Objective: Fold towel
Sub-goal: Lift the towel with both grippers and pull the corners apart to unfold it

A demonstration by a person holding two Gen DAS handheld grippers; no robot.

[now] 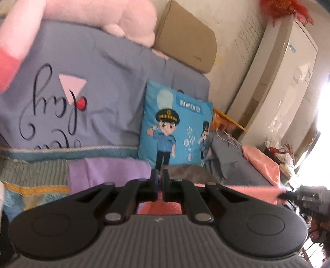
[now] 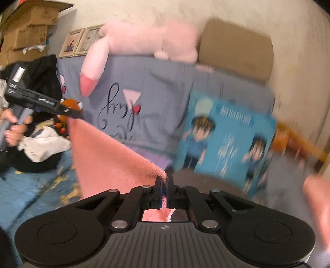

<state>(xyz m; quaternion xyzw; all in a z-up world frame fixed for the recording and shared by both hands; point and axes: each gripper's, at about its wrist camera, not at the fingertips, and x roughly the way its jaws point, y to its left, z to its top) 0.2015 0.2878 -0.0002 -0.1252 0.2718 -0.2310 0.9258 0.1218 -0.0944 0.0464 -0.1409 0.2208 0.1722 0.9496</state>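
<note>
Between the closed jaws of the right gripper [image 2: 164,179] sits a corner of the pink towel [image 2: 107,152]; the left gripper [image 2: 77,115] pinches its opposite corner, stretching the top edge between them.

Towel [image 2: 107,152] stretched between two grippers, one corner in right gripper [image 2: 164,181], opposite corner in left gripper [image 2: 75,114] at left. Behind towel, bed cover [image 2: 156,86] with cartoon cushion [image 2: 224,144] leaning at its right. Plush toy [image 2: 144,41] and pillow [image 2: 237,47] on top, against wall [image 2: 206,10]. Boxes [image 2: 26,31] stacked far left.
</note>
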